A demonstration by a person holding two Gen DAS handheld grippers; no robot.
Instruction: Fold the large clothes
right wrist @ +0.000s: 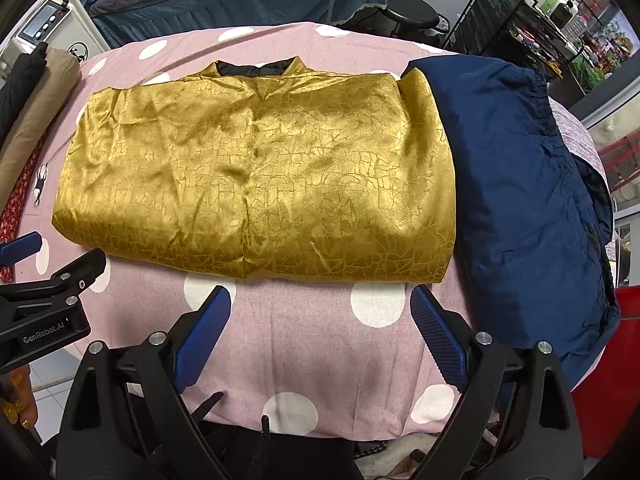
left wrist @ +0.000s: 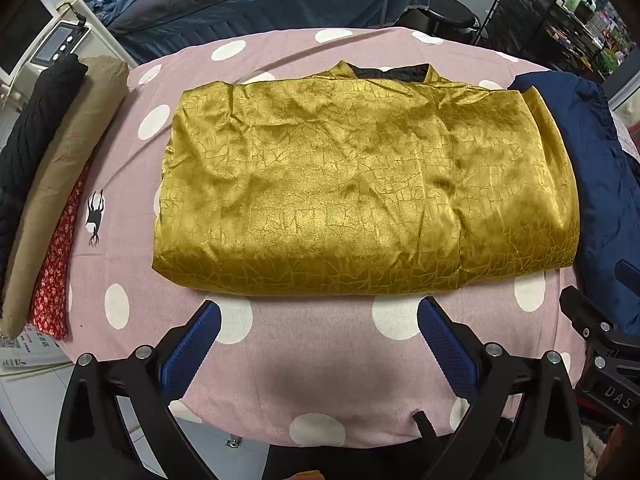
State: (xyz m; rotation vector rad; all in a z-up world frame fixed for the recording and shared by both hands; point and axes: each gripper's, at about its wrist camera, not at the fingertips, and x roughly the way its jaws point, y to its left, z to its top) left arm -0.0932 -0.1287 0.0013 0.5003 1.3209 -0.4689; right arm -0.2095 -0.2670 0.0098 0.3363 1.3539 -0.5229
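A shiny gold jacket (left wrist: 360,188) lies folded into a flat rectangle on the pink polka-dot table cover (left wrist: 320,360), its dark-lined collar at the far edge. It also shows in the right wrist view (right wrist: 256,184). My left gripper (left wrist: 320,320) is open and empty, just short of the jacket's near edge. My right gripper (right wrist: 320,308) is open and empty, also in front of the near edge. Each gripper shows at the edge of the other's view, the right one (left wrist: 600,336) and the left one (right wrist: 44,280).
A folded navy garment (right wrist: 520,184) lies against the jacket's right side. Black (left wrist: 36,120), tan (left wrist: 68,176) and red floral (left wrist: 56,264) clothes lie along the table's left edge. A bed, a stool and a black wire rack (right wrist: 520,12) stand behind.
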